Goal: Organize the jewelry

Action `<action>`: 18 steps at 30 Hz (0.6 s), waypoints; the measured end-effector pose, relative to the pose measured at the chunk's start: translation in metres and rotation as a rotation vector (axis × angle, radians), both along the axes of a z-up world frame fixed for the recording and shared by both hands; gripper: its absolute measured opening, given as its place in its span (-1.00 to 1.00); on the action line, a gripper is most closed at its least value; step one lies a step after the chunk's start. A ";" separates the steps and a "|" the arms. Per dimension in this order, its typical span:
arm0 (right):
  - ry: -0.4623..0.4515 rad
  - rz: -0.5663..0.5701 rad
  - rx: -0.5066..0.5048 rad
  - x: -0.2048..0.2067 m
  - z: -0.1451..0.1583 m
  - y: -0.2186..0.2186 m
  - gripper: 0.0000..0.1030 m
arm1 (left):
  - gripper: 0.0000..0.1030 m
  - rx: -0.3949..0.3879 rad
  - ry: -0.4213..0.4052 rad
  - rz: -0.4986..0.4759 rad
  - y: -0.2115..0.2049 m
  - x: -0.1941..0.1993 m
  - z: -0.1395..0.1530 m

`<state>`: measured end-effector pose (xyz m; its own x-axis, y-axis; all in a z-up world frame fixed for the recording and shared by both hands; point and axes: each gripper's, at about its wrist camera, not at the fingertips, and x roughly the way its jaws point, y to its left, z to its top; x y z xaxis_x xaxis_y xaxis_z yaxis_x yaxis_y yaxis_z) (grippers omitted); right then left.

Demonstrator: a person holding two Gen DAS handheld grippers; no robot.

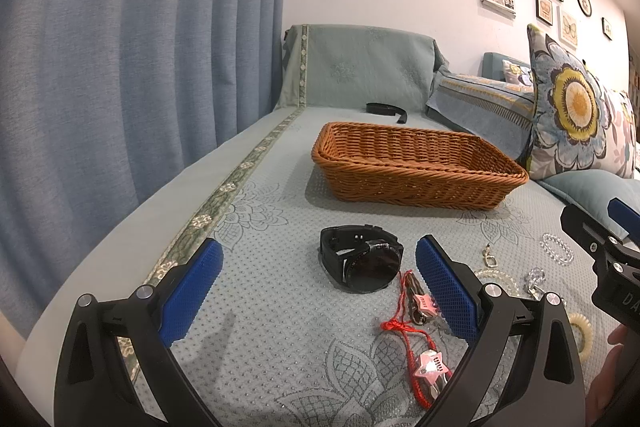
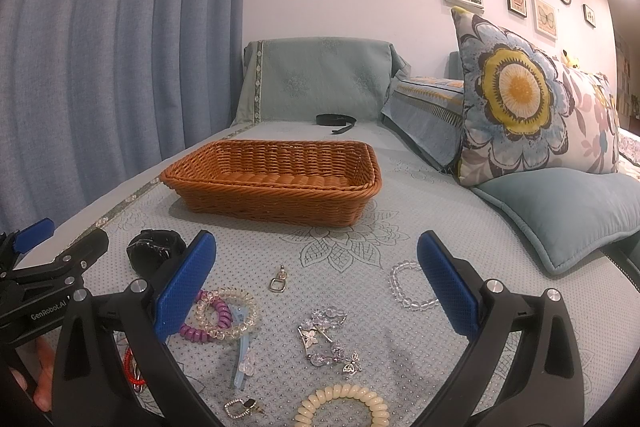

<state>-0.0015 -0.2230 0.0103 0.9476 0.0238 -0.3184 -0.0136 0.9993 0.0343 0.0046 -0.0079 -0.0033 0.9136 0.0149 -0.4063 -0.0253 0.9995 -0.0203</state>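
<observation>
Nearest the right wrist lens, a cream coil hair tie (image 2: 341,405) lies on the sofa seat (image 2: 400,227), its lower arc cut off by the frame edge. Just beside it sit a small gold-framed earring (image 2: 243,407), a pale blue hair clip (image 2: 243,359) and a tangle of lilac bead jewelry with butterfly charms (image 2: 324,339); its separate pieces are hard to tell apart. A purple coil tie (image 2: 208,323) and a clear beaded bracelet (image 2: 226,313) overlap, both partly hidden behind the left finger of the right tongs (image 2: 316,291). A clear crystal bracelet (image 2: 412,287) is partly covered by the other finger. A small gold clasp (image 2: 279,279) lies apart, between them.

From the left wrist view, a black watch (image 1: 366,261) rests on its side between the fingers of the left tongs (image 1: 318,293), near none of them. A red braided cord with pink star charms (image 1: 416,343) runs under the right finger and is partly hidden.

Both tongs stand wide open, holding nothing and touching nothing visible.

A wicker basket (image 2: 276,183) sits farther back on the seat, well apart from the jewelry; its floor is only partly in view. Behind it lies a black band (image 2: 336,121), too small to identify. A floral cushion (image 2: 516,95) stands to the right, a blue curtain (image 2: 100,67) to the left.
</observation>
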 end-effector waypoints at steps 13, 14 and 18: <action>0.000 -0.001 -0.010 0.000 0.000 0.002 0.86 | 0.83 0.001 0.000 0.000 0.000 0.000 0.000; 0.000 -0.001 -0.009 0.000 0.000 0.002 0.86 | 0.83 0.001 -0.001 0.000 0.000 0.000 0.000; 0.000 -0.001 -0.011 0.000 0.000 0.002 0.86 | 0.83 0.001 0.000 0.000 0.000 0.000 0.000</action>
